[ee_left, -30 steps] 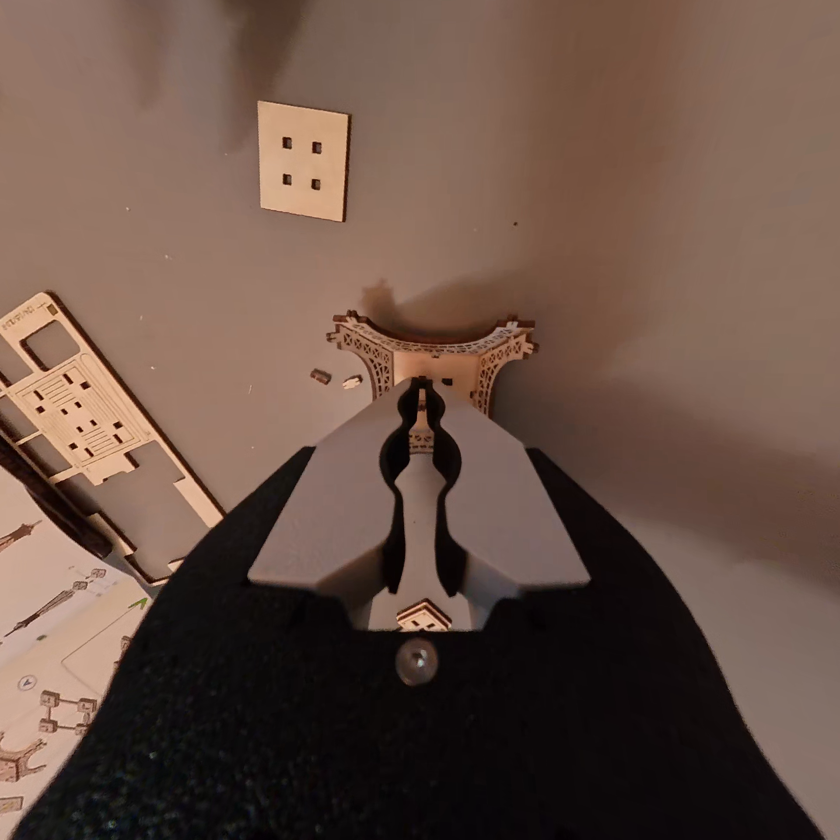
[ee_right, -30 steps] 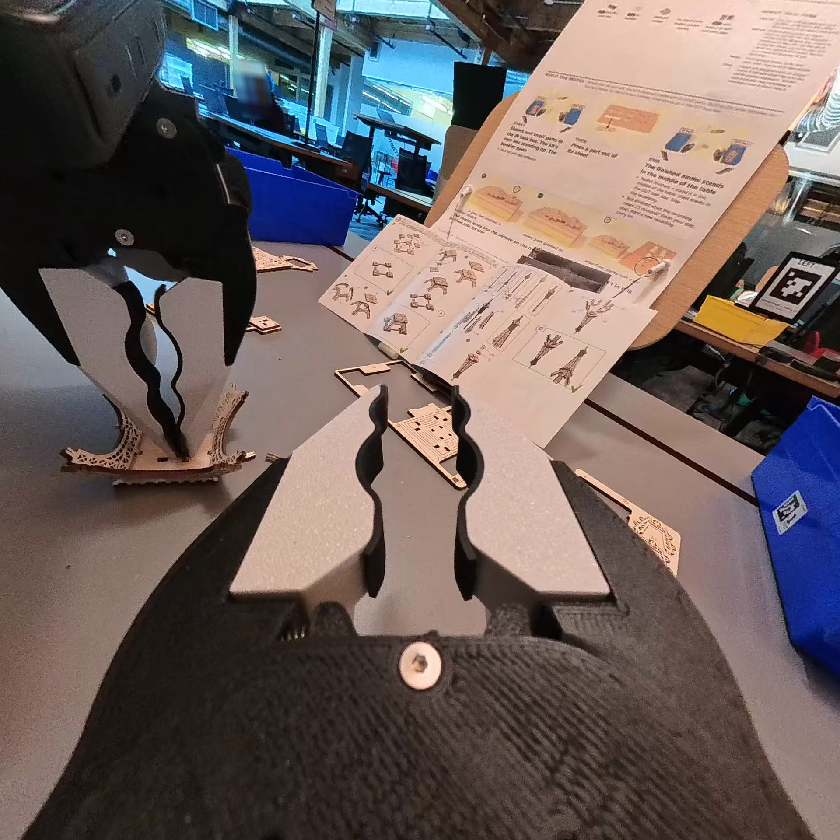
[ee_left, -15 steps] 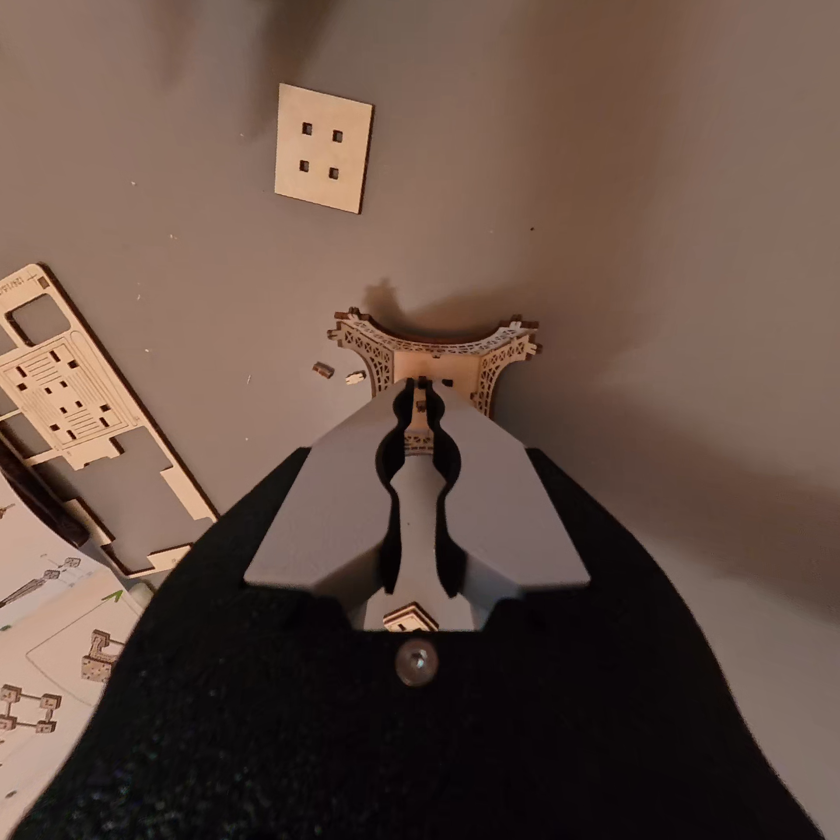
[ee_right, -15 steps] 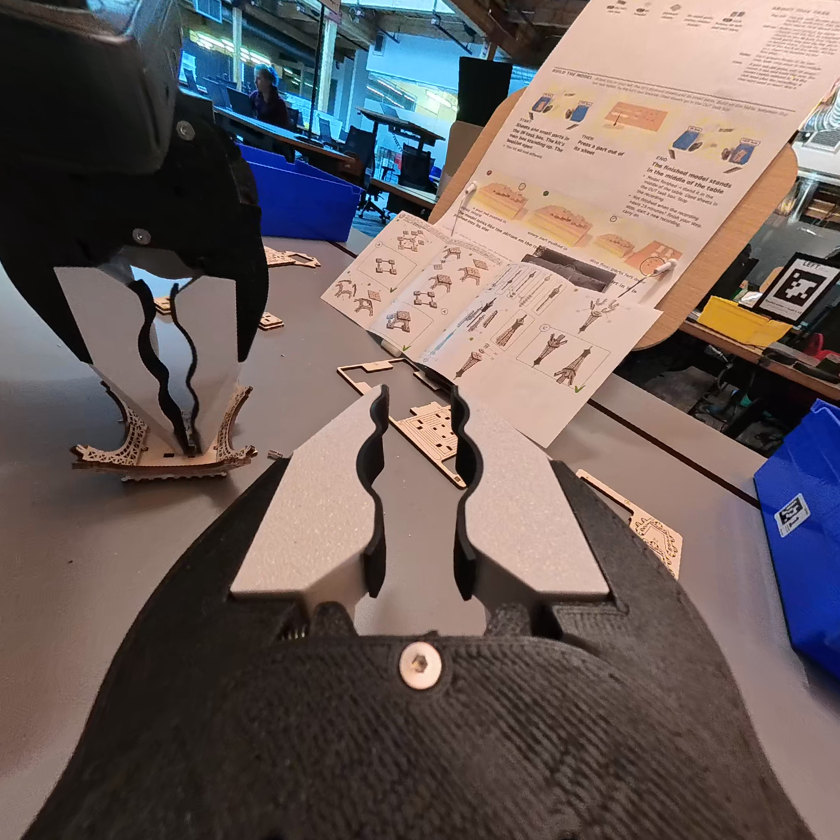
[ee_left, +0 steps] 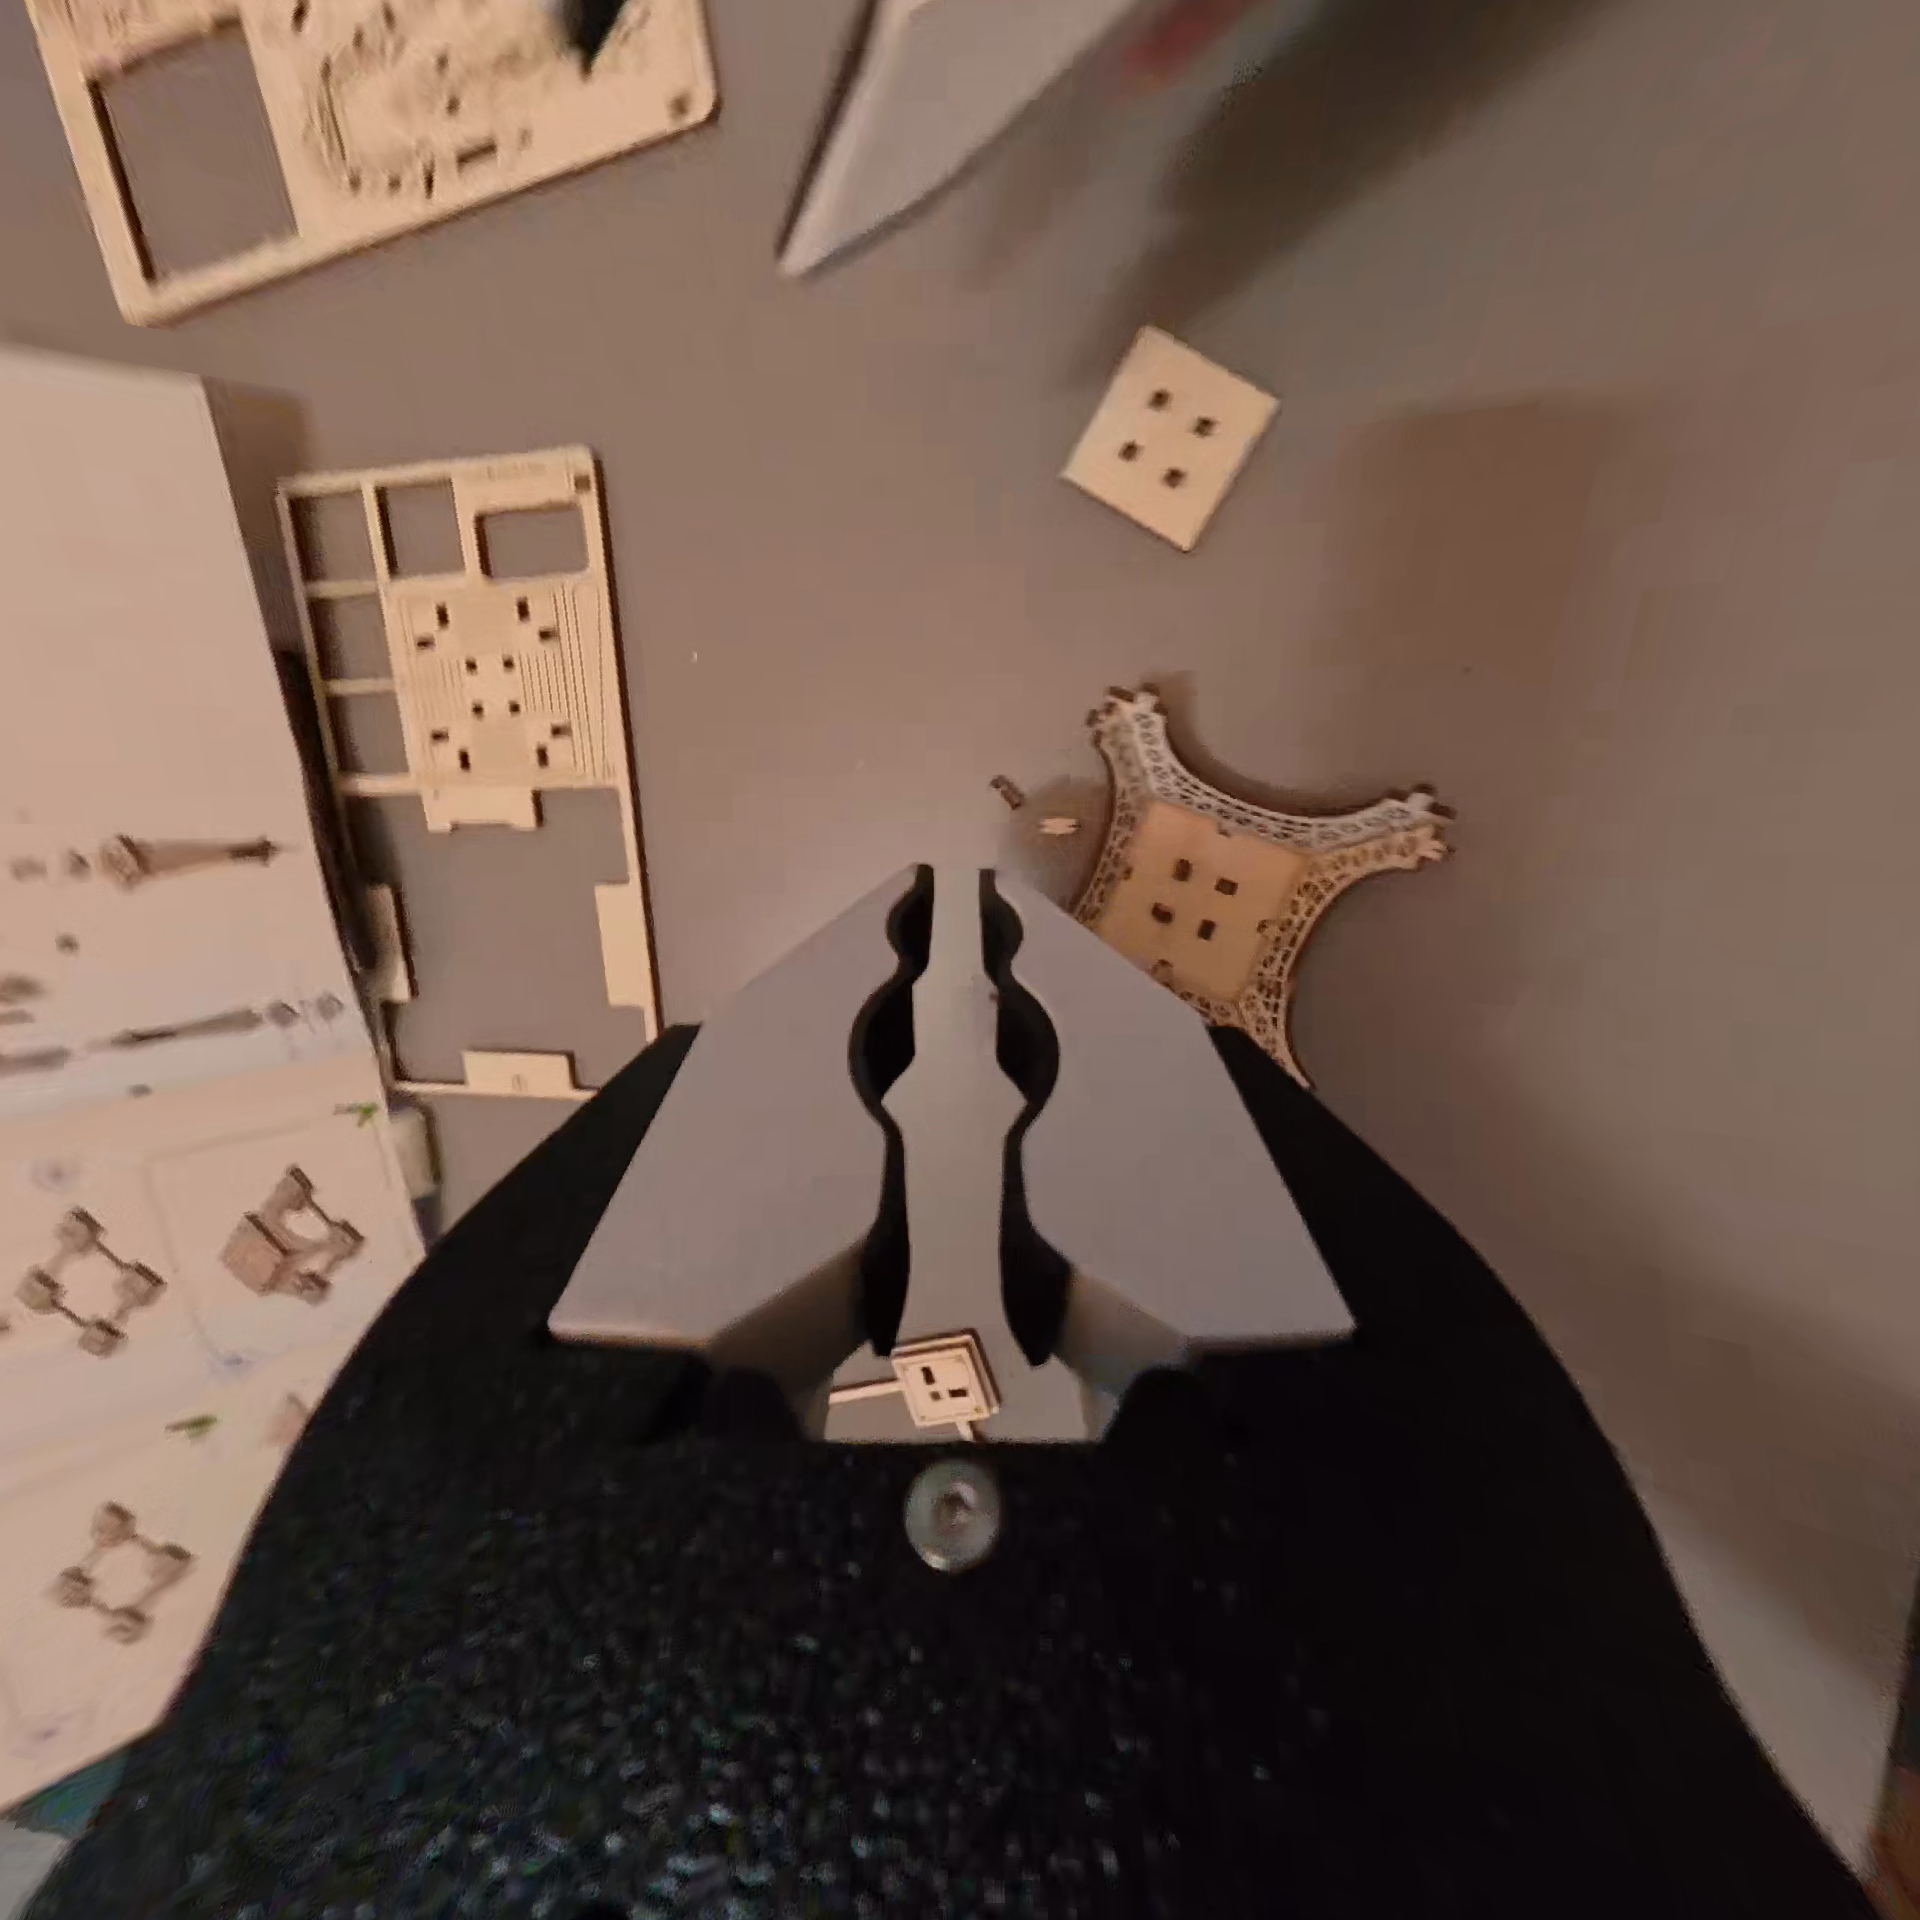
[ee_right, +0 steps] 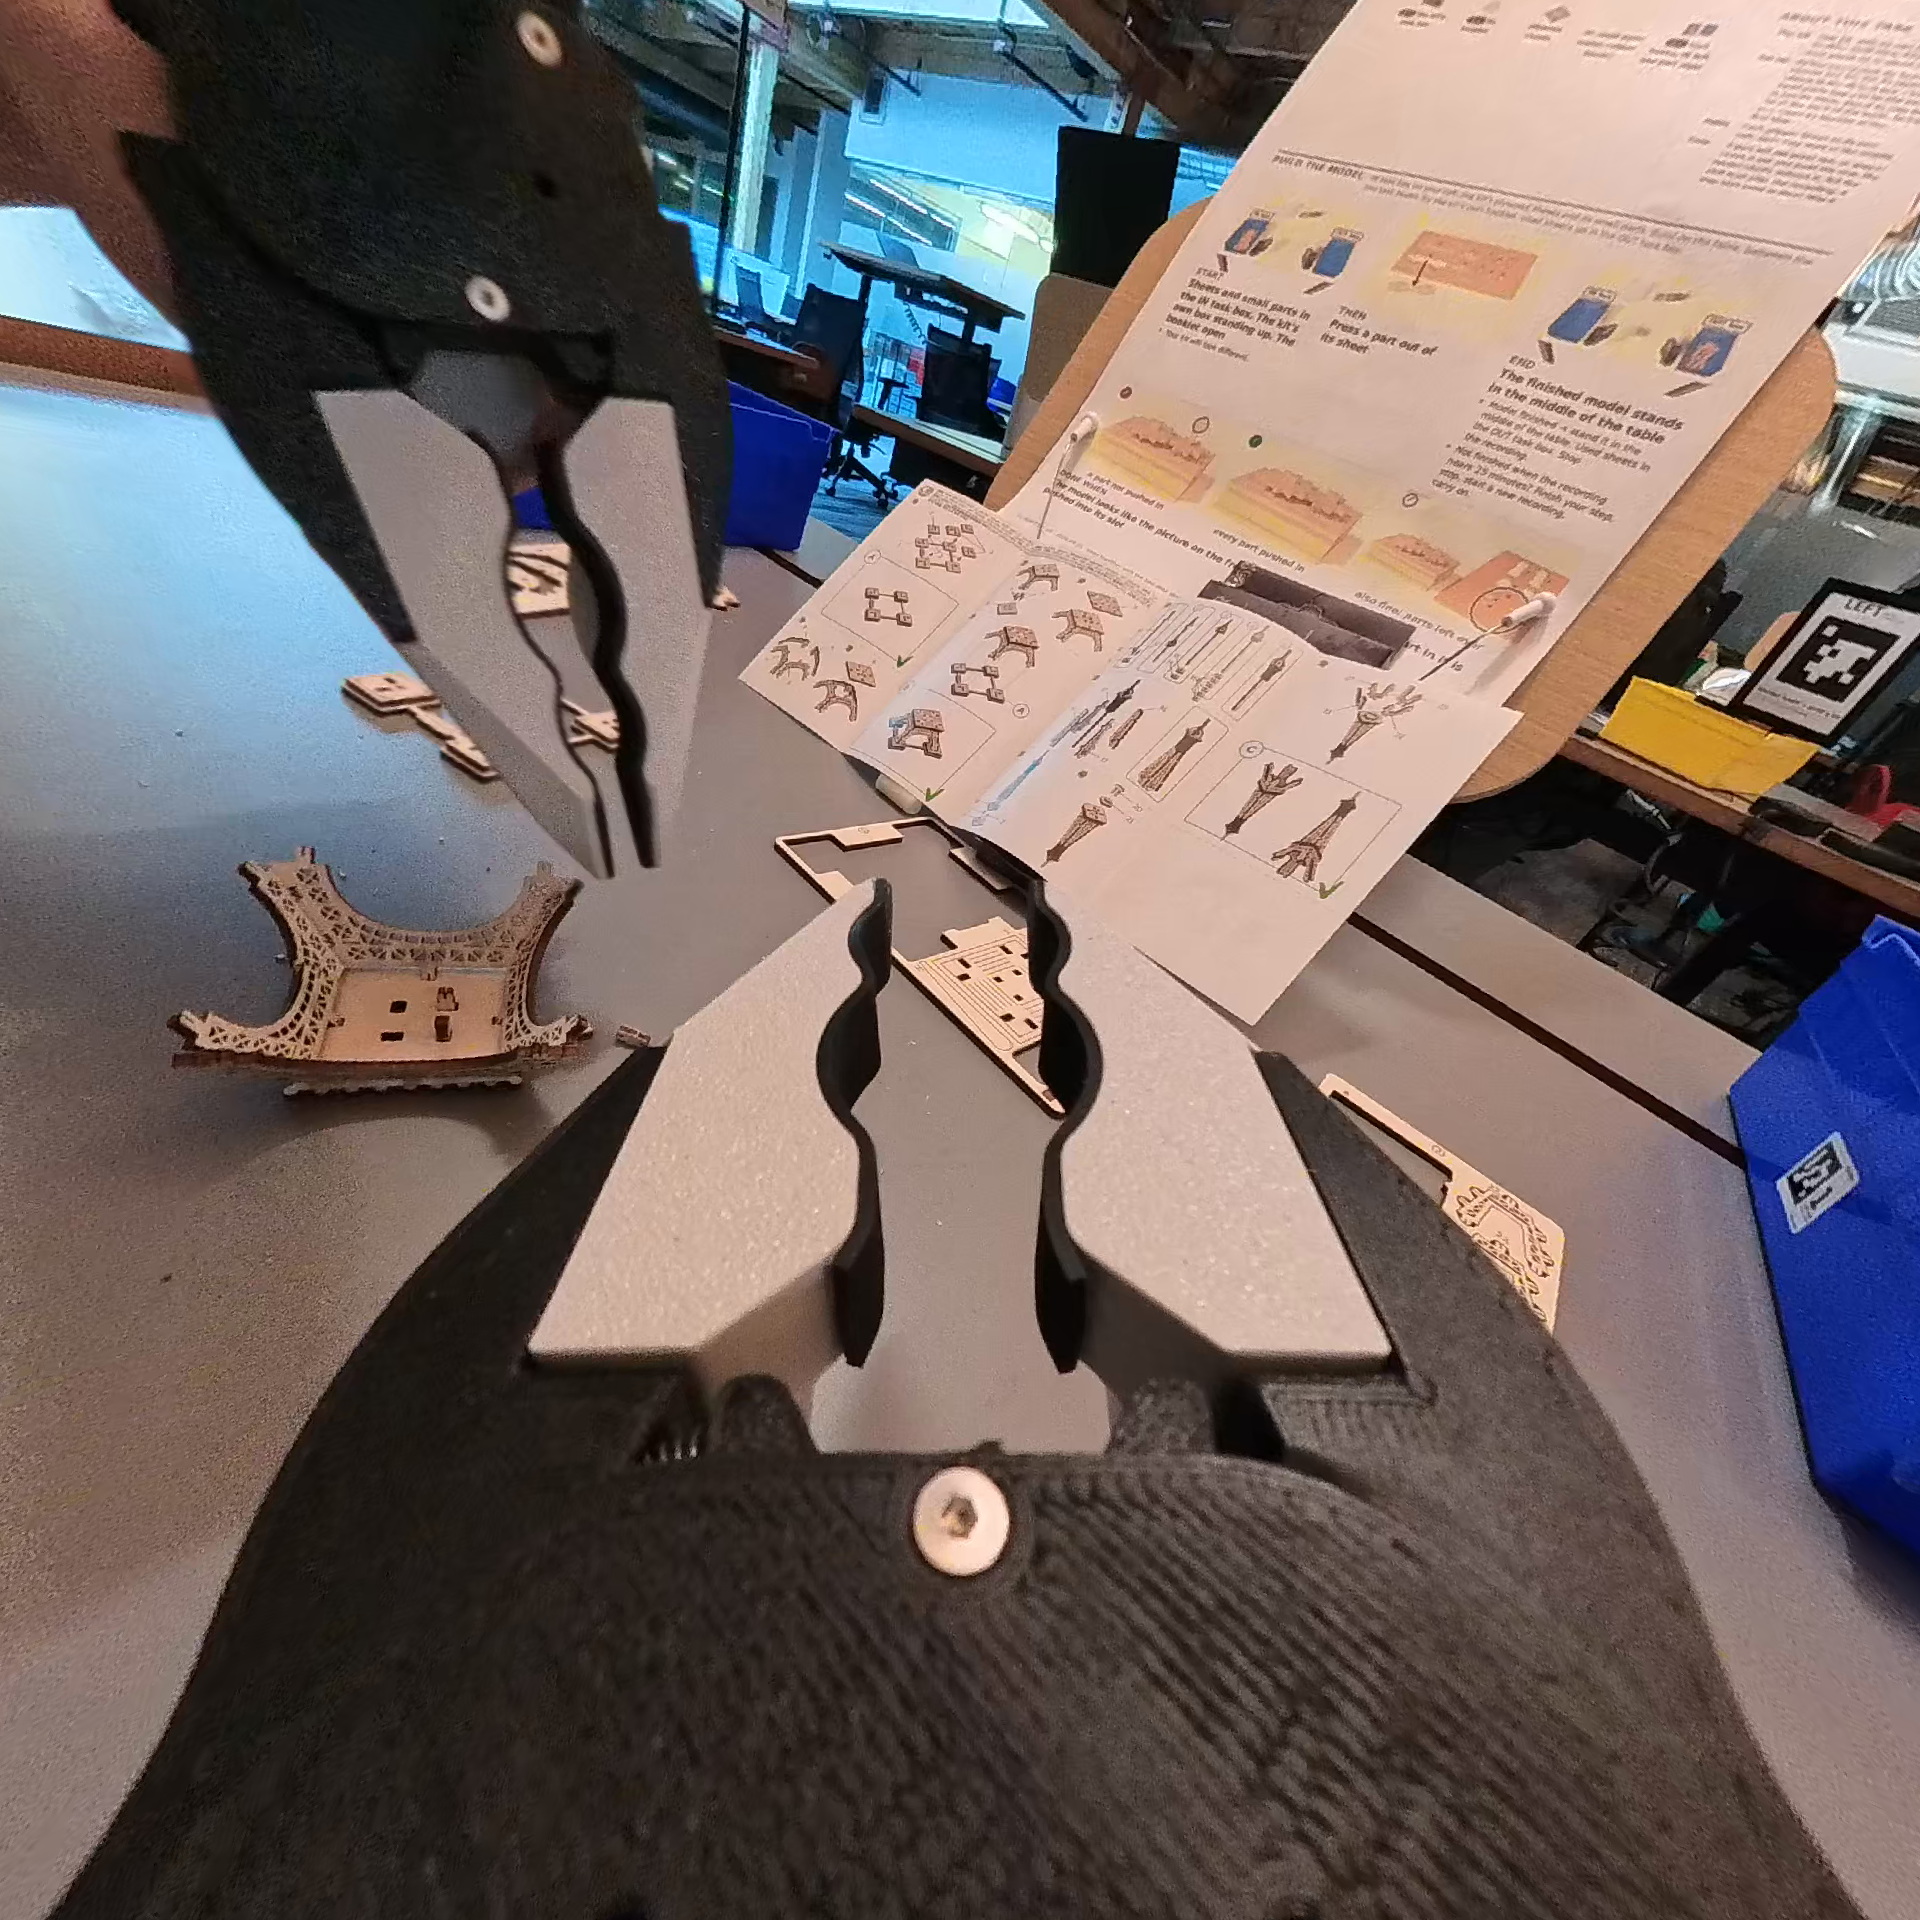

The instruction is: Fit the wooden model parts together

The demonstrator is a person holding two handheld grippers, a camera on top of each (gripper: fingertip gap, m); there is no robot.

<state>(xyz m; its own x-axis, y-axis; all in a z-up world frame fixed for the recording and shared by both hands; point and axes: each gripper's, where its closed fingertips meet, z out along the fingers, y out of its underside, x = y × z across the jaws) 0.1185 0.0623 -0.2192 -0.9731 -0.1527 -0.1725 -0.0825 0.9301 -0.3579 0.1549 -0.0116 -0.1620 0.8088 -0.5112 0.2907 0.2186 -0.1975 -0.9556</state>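
The wooden tower base (ee_left: 1236, 894) lies upside down on the grey table, its four lattice legs splayed and four slots in its plate. It also shows in the right wrist view (ee_right: 384, 997). My left gripper (ee_left: 956, 883) hangs in the air to the left of the base, apart from it; its jaws are almost closed with a thin gap and nothing between them. It also shows in the right wrist view (ee_right: 623, 857). My right gripper (ee_right: 961, 904) is open and empty, low over the table. A square wooden plate (ee_left: 1169, 436) with four holes lies beyond the base.
A part sheet (ee_left: 468, 790) and the open instruction booklet (ee_right: 1091, 727) lie to the left of the left gripper. Two tiny loose pieces (ee_left: 1058, 826) lie by the base. A small square part (ee_left: 940, 1387) lies under the left gripper. A blue bin (ee_right: 1849, 1195) stands at right.
My left gripper has risen off the tower base and swung up and to the left, leaving the base lying on the table. The right gripper has stayed open and barely moved.
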